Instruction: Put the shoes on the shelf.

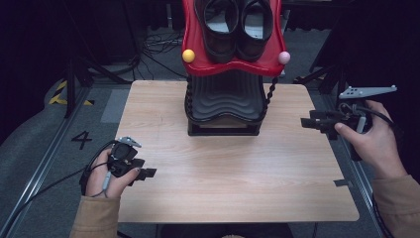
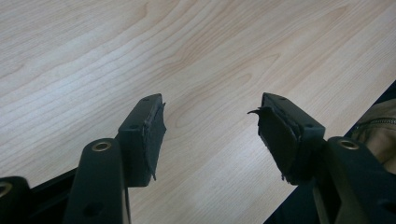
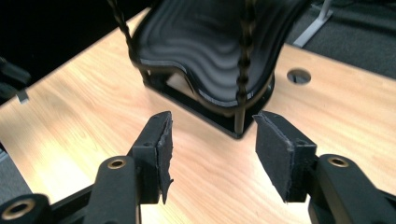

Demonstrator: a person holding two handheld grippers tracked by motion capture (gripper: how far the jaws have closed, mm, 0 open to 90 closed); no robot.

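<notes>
A two-tier shoe rack (image 1: 225,106) stands at the back middle of the wooden table (image 1: 237,173). Its red top shelf (image 1: 194,47) carries a pair of black shoes (image 1: 237,25); the black wavy lower shelf (image 3: 205,42) is bare. My left gripper (image 1: 147,173) hovers at the table's front left, open, with bare wood between its pads (image 2: 149,135). My right gripper (image 1: 309,123) is at the table's right edge, open, pointing at the rack's lower shelf from a short distance. Nothing is held by either.
A yellow ball (image 1: 188,55) and a pink ball (image 1: 284,57) cap the red shelf's front corners. Twisted black posts (image 3: 243,51) link the shelves. A round cable hole (image 3: 299,75) sits in the table beyond the rack. Grey floor with cables surrounds the table.
</notes>
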